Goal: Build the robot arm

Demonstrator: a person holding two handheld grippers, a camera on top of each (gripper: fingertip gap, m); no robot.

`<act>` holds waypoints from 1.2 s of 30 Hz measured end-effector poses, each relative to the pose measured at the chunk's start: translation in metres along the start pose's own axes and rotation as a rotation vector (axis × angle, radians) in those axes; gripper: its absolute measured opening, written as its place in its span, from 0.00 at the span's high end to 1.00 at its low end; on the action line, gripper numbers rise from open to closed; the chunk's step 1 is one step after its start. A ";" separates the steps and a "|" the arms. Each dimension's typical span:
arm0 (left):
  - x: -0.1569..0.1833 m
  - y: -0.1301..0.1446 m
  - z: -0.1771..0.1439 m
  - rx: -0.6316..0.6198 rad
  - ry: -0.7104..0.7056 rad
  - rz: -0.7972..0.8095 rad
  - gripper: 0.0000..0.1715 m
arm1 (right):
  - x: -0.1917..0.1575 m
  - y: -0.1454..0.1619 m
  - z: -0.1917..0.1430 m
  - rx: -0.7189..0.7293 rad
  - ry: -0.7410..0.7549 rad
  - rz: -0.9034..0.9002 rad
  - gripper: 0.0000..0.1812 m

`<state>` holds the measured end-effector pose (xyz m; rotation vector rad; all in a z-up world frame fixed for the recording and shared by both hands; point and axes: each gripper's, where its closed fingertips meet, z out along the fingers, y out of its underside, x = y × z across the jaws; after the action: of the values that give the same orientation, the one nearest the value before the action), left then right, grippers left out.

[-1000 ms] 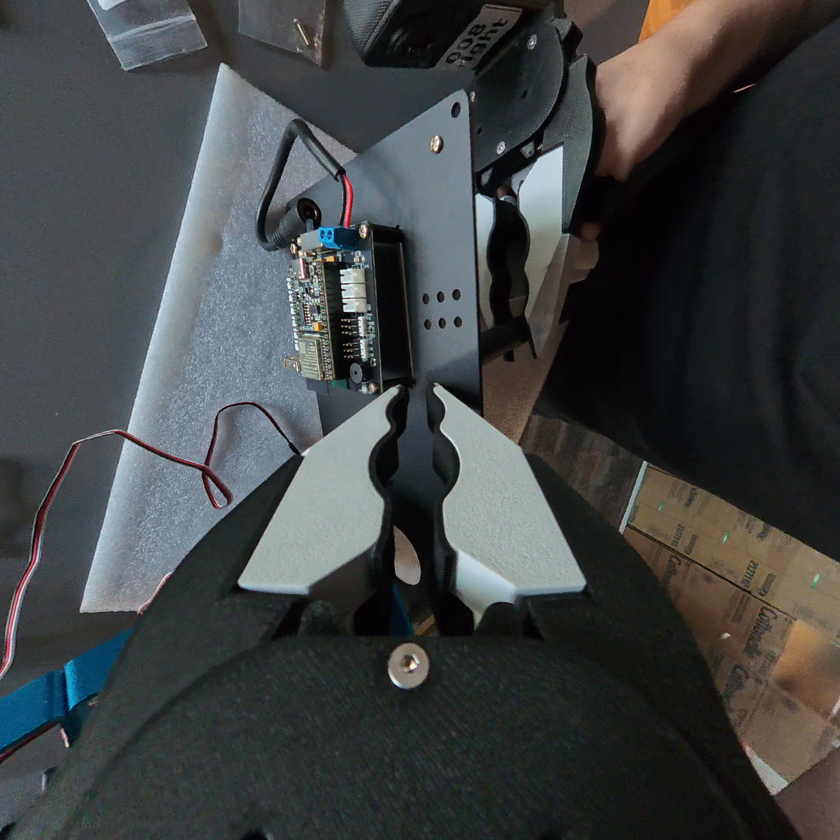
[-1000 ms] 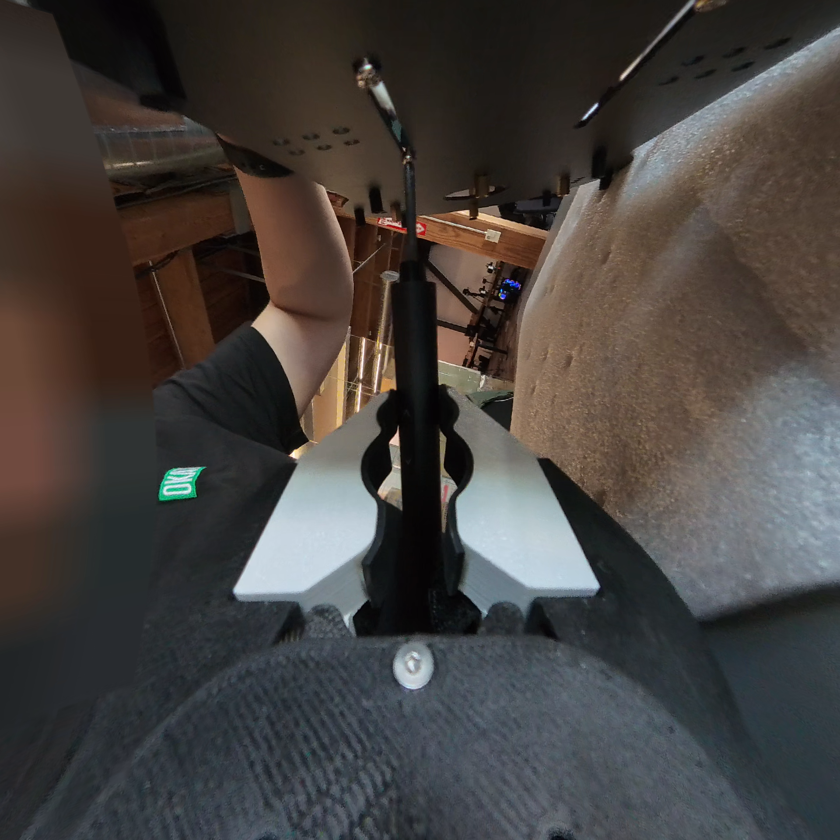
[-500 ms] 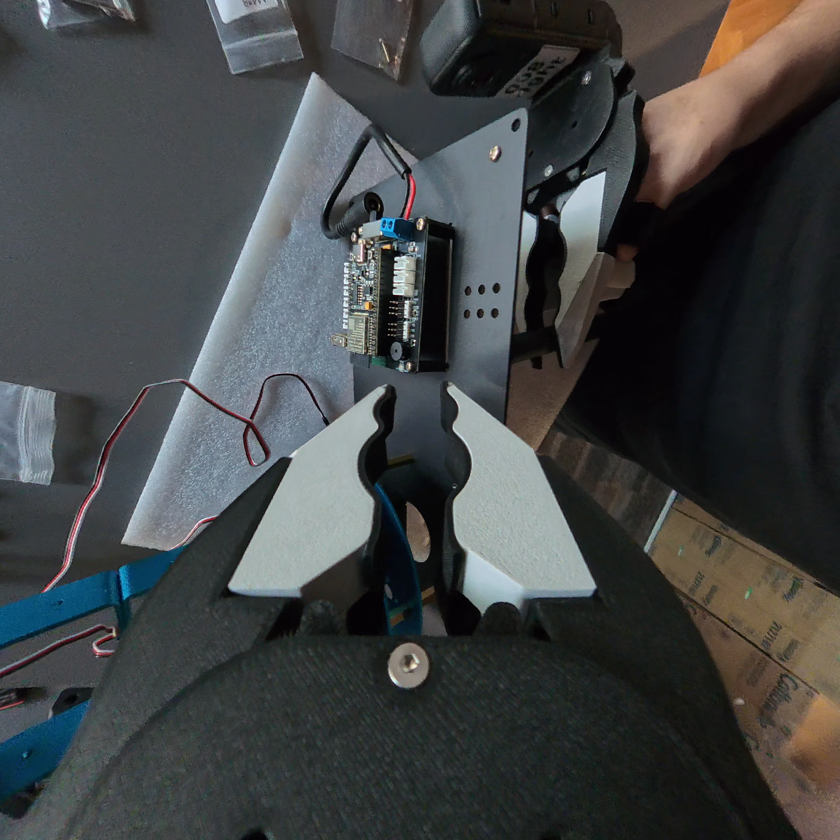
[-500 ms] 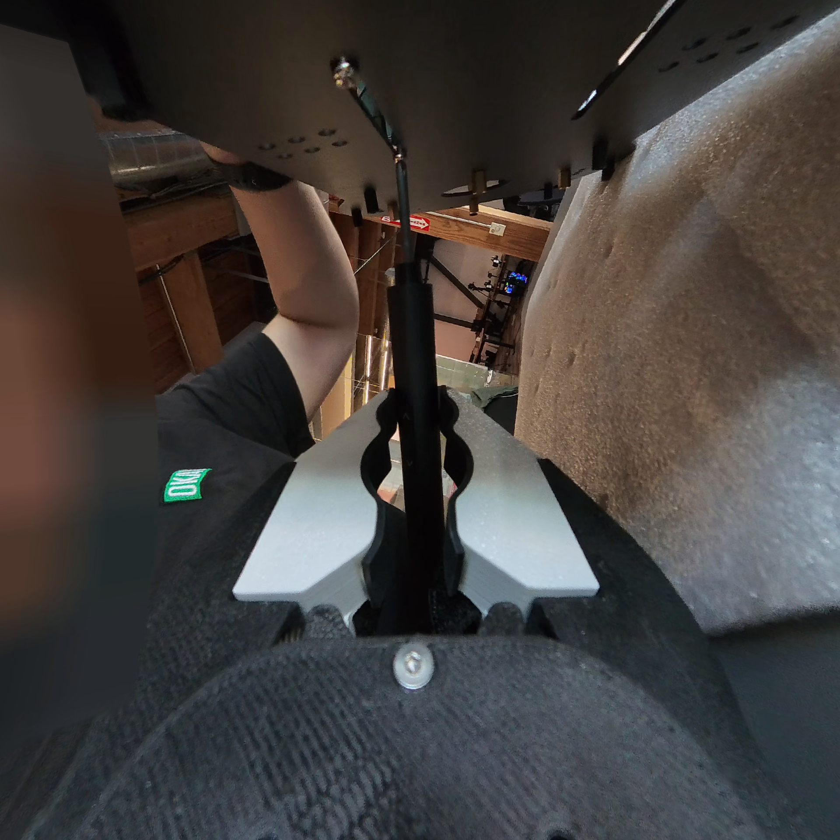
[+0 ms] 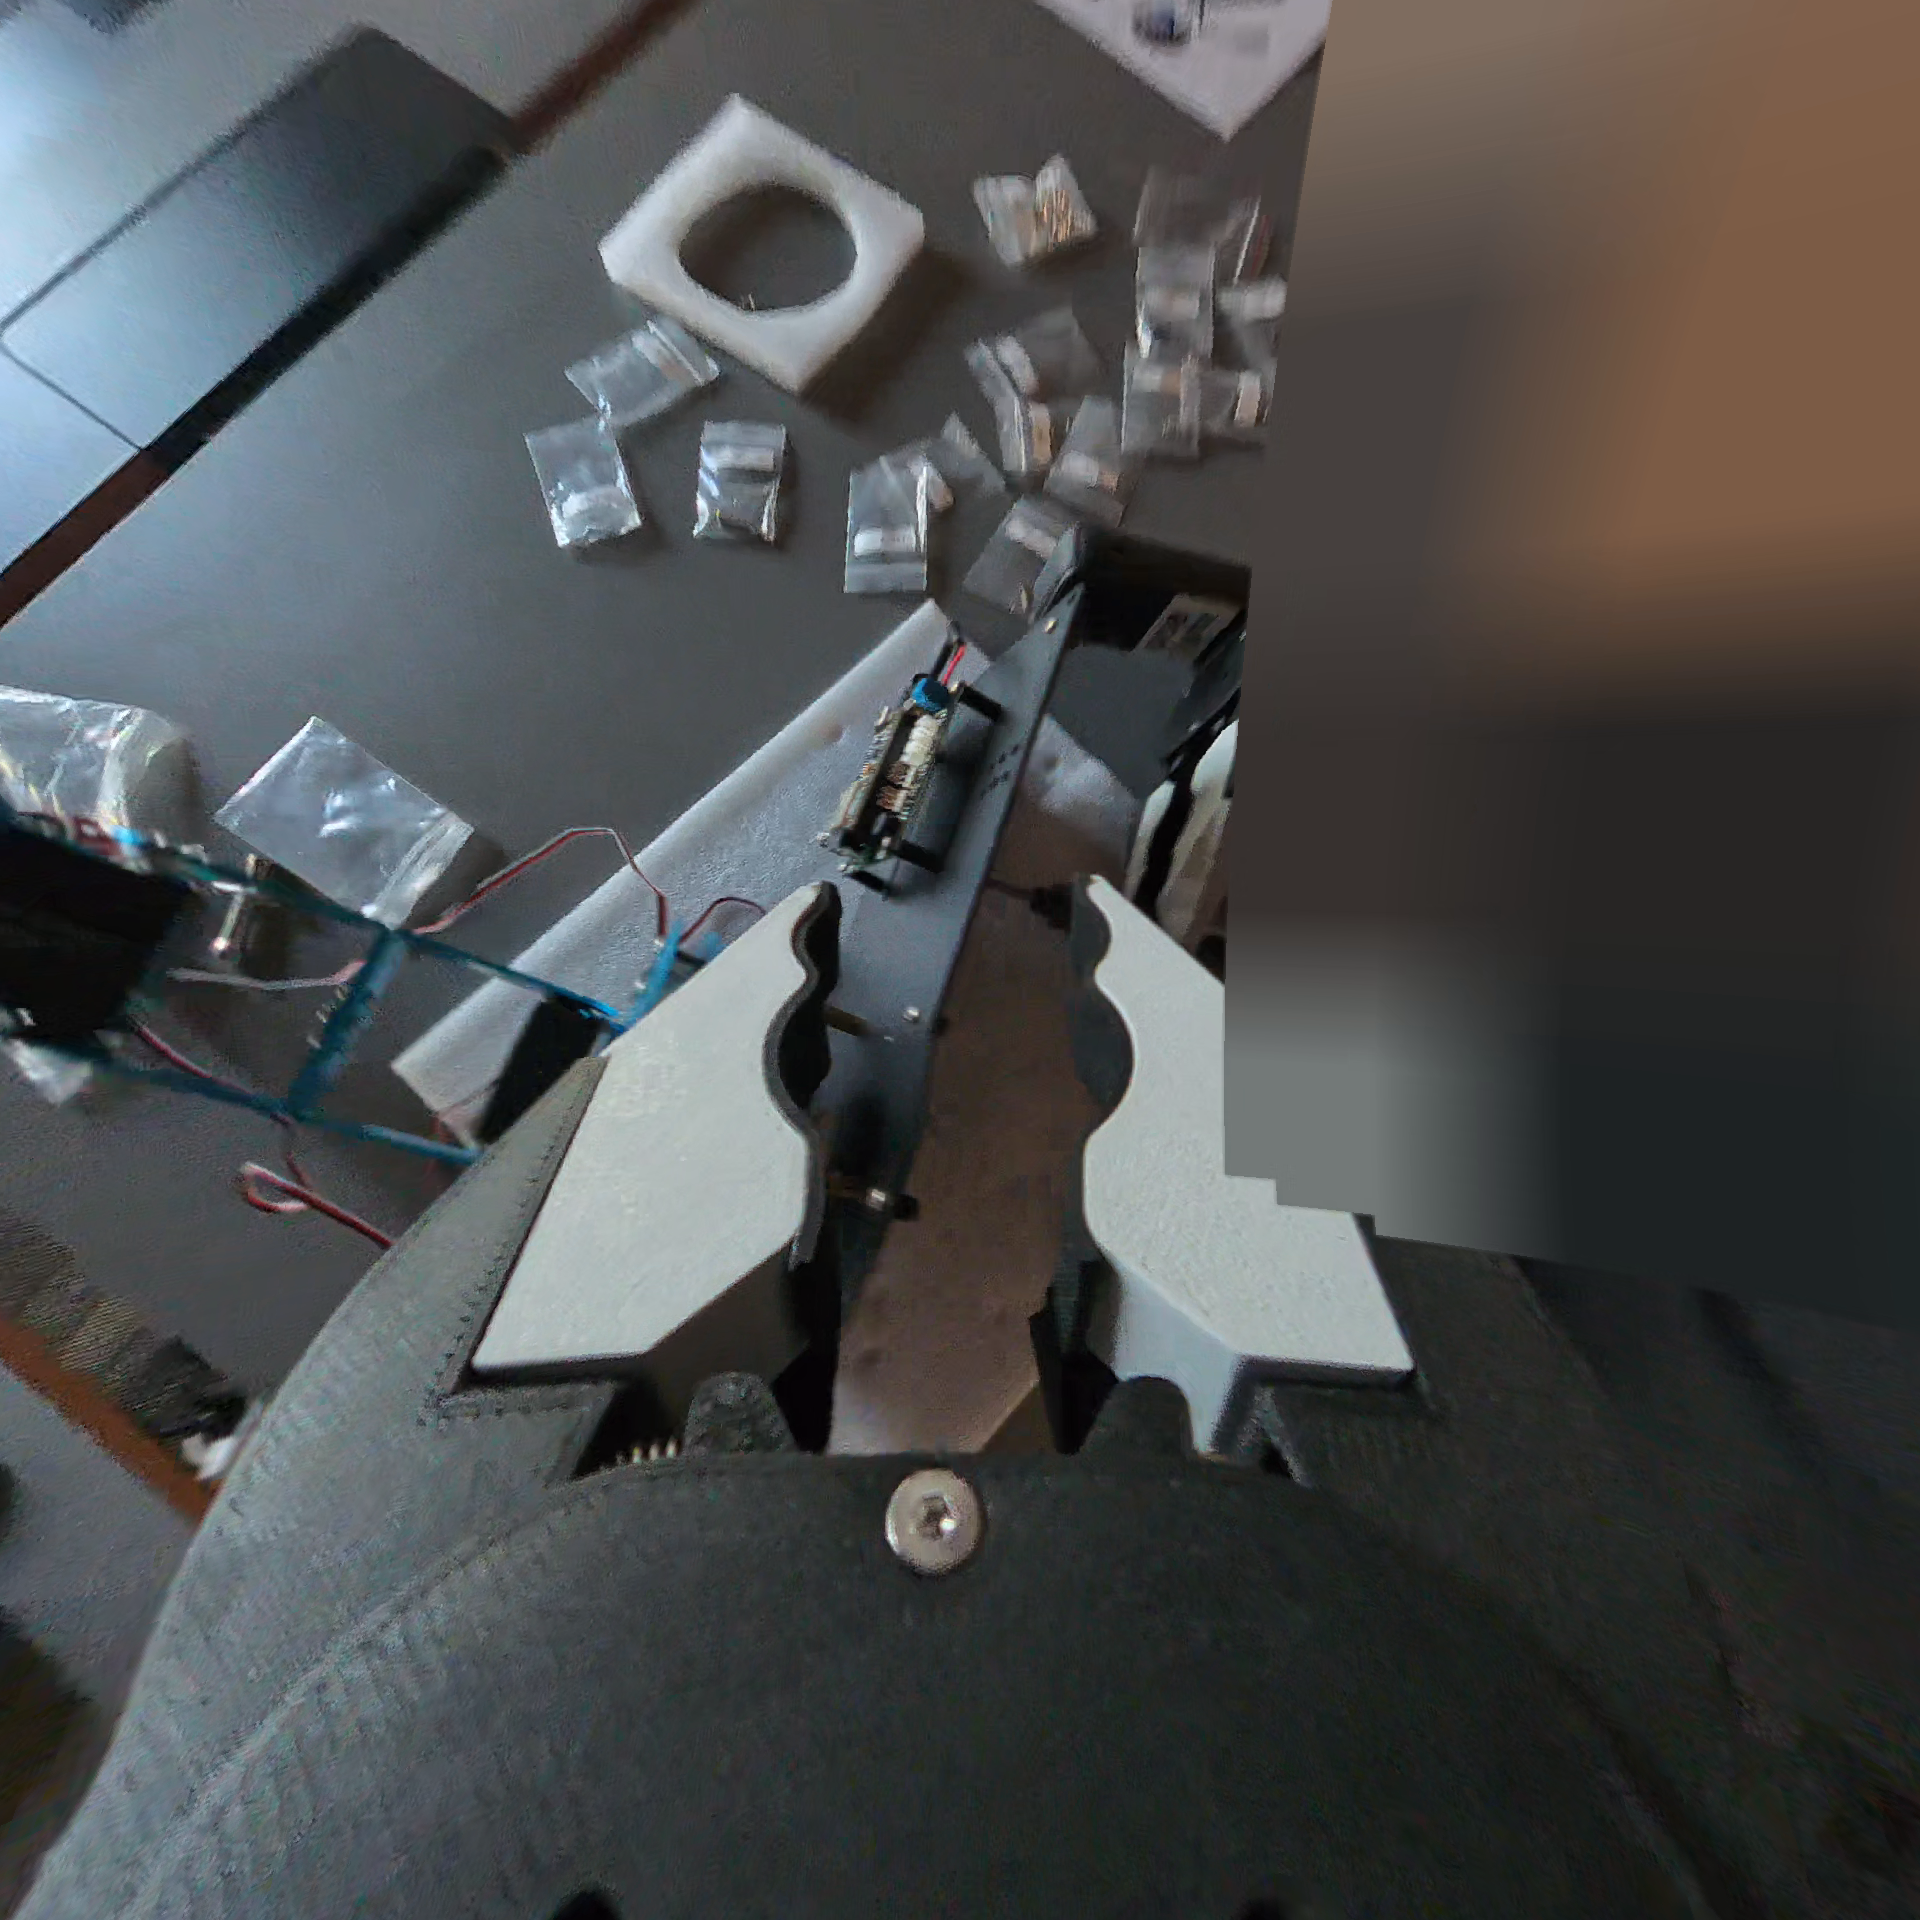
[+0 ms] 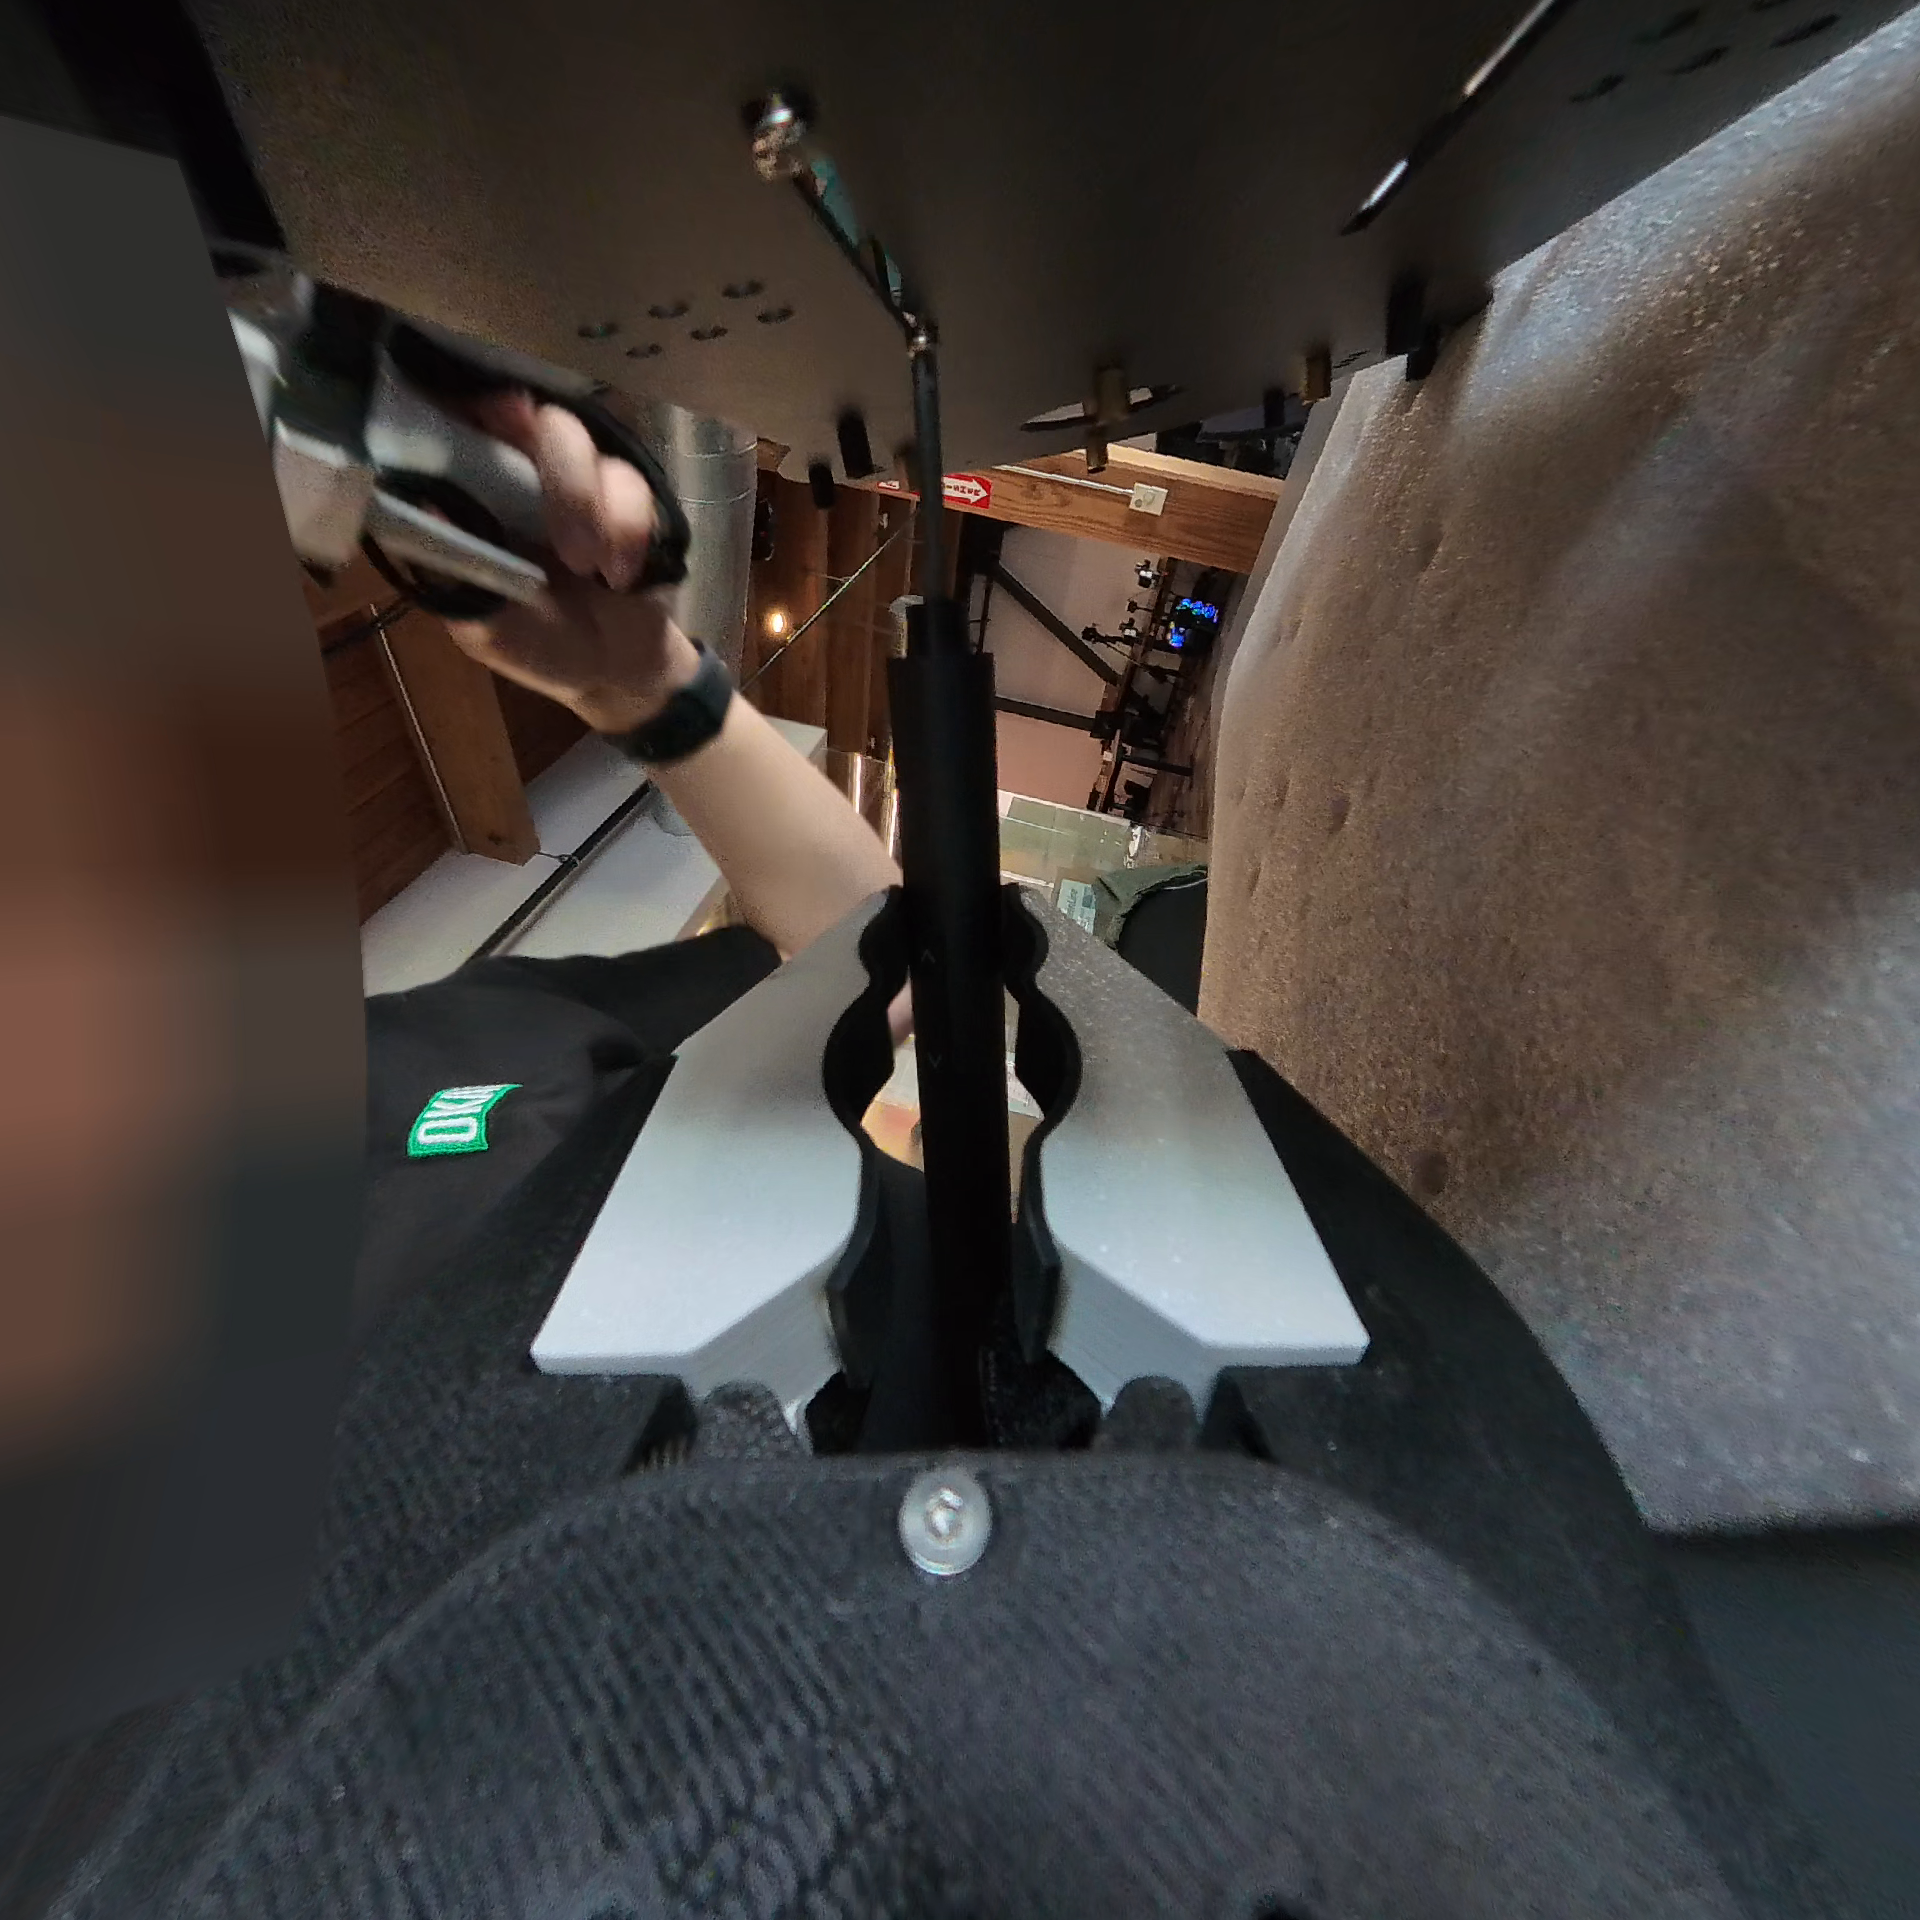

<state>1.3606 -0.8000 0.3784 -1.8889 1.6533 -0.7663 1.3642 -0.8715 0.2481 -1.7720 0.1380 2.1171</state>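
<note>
The left tongs (image 5: 951, 935) gape wide around the black plate's (image 5: 914, 997) edge, gripping nothing. The right tongs (image 6: 951, 925) clamp a screwdriver (image 6: 951, 831), tip at a screw (image 6: 774, 120) under the plate, above the bench (image 5: 416, 520).

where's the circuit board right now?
Left wrist view, centre, just past the open left tool: the circuit board sits on the black plate, which stands edge-on over the white foam sheet.
</note>
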 end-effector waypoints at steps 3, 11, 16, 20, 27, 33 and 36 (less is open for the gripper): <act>0.031 0.021 -0.008 0.160 0.078 -0.155 0.72 | 0.000 0.000 0.001 0.000 0.002 0.005 0.91; 0.089 0.104 0.070 0.225 0.297 -0.647 0.72 | 0.003 0.002 0.009 -0.009 0.027 -0.001 0.91; 0.124 0.112 0.104 0.202 0.438 -0.814 0.75 | 0.005 0.002 0.011 -0.001 0.041 0.006 0.91; 0.124 0.116 0.117 0.218 0.391 -0.868 0.84 | 0.005 0.002 0.012 -0.001 0.056 0.006 0.91; 0.127 0.106 0.107 0.336 0.602 -1.006 0.90 | -0.007 0.000 0.011 0.017 -0.036 0.017 0.87; 0.133 0.087 0.093 0.496 0.904 -1.108 0.90 | -0.015 -0.010 0.000 0.091 -0.162 0.120 0.91; 0.133 0.086 0.093 0.512 0.953 -1.122 0.91 | -0.015 -0.010 0.001 0.080 -0.163 0.123 0.92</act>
<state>1.3788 -0.9419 0.2632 -2.0378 0.4121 -2.5190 1.3688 -0.8656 0.2639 -1.5751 0.2910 2.2978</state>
